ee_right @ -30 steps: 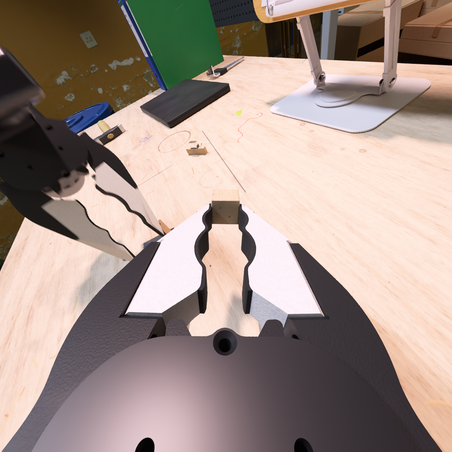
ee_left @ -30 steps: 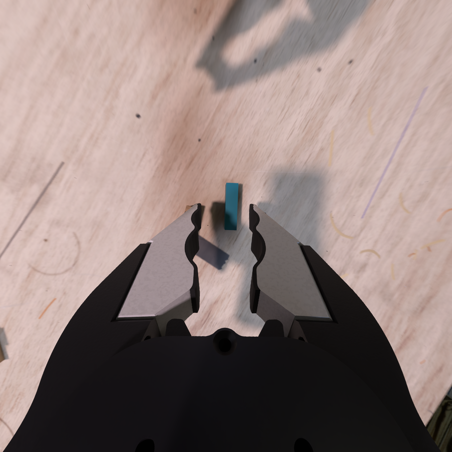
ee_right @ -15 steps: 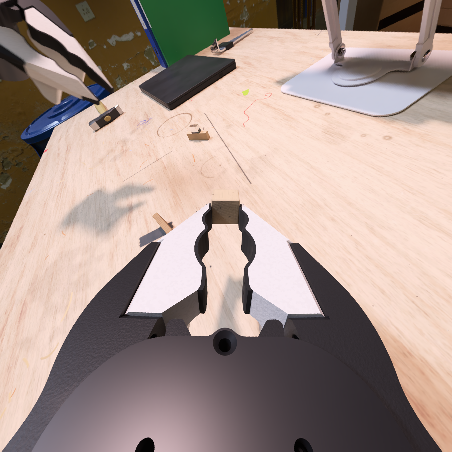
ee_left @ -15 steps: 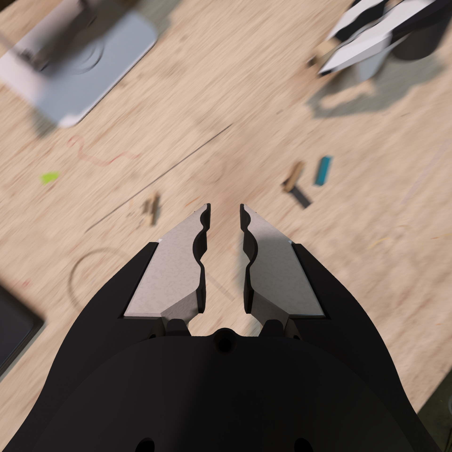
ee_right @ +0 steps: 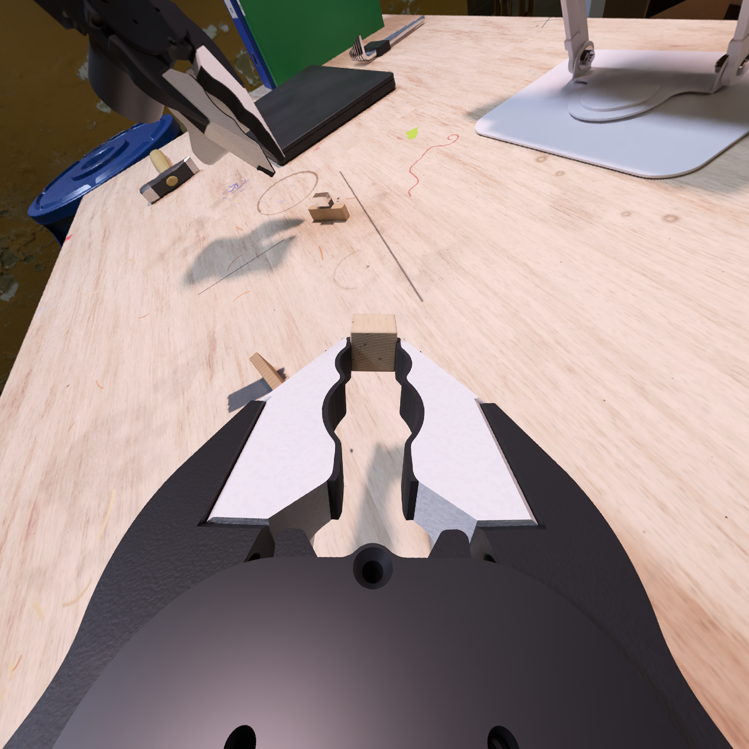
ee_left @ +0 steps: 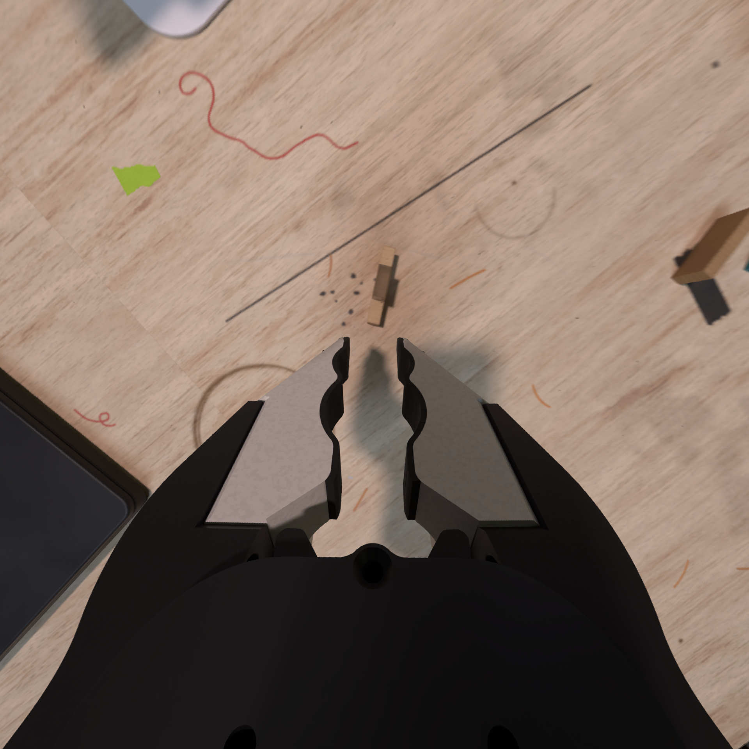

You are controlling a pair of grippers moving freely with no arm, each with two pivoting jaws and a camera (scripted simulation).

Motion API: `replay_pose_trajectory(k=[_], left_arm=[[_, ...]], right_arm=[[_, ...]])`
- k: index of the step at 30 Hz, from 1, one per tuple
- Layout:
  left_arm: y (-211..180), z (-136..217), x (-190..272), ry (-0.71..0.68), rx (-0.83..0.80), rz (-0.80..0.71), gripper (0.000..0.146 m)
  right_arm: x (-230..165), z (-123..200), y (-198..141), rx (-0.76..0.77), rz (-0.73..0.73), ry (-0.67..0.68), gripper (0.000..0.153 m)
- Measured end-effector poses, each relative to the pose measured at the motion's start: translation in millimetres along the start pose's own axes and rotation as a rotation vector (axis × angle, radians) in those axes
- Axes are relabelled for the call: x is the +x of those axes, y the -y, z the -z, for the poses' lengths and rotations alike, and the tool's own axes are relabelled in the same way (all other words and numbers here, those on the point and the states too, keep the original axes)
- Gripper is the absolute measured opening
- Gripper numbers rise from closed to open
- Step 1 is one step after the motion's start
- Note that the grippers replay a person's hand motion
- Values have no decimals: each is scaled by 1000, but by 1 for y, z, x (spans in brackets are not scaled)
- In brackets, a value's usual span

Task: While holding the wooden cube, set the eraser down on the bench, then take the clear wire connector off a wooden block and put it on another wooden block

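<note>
Left gripper hangs spread and empty, connector on its block at frame centre. Right gripper pinches my cube; second block lies left.

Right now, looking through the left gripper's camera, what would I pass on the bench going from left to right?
green scrap → red squiggle → small wooden block carrying the clear wire connector → second wooden block by the right edge.
</note>
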State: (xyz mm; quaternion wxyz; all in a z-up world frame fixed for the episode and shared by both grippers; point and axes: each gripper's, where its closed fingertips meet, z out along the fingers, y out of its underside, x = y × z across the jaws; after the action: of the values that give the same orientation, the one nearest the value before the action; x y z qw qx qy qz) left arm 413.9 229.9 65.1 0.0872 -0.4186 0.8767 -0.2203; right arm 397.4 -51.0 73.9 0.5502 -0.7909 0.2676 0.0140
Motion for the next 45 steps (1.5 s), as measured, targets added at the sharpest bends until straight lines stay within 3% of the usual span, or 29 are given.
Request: replay_pose_trajectory(k=[5,10,14,16,20,26,31,34,40,45], left_arm=[[5,-14,-13,-9,-40,12,27],[-15,-28,-20,39,-209,-63,34],[-18,-28,-13,14,-188,-53,34],[-19,-27,-12,15,-174,-50,24],[-22,-26,-4,-2,-172,-57,16],[-29,-24,16,-56,-183,-49,30],[-37,-17,40,-162,-202,-11,31],[-26,-10,43,-200,-129,22,32],[-2,-15,10,-97,-13,58,40],[0,-32,3,-95,-88,-50,38]], right_arm=[[2,-3,-1,-3,-10,-2,20],[2,-5,0,-6,-10,-2,20],[3,-6,0,-10,-11,-4,20],[4,-6,1,-12,-10,-5,20],[5,-7,2,-14,-8,-5,20],[5,-8,1,-17,-8,-4,20],[5,-7,0,-16,-13,-6,20],[5,-7,0,-13,-13,-4,20],[3,-9,1,-5,-12,2,20],[2,-9,1,2,-13,7,20]])
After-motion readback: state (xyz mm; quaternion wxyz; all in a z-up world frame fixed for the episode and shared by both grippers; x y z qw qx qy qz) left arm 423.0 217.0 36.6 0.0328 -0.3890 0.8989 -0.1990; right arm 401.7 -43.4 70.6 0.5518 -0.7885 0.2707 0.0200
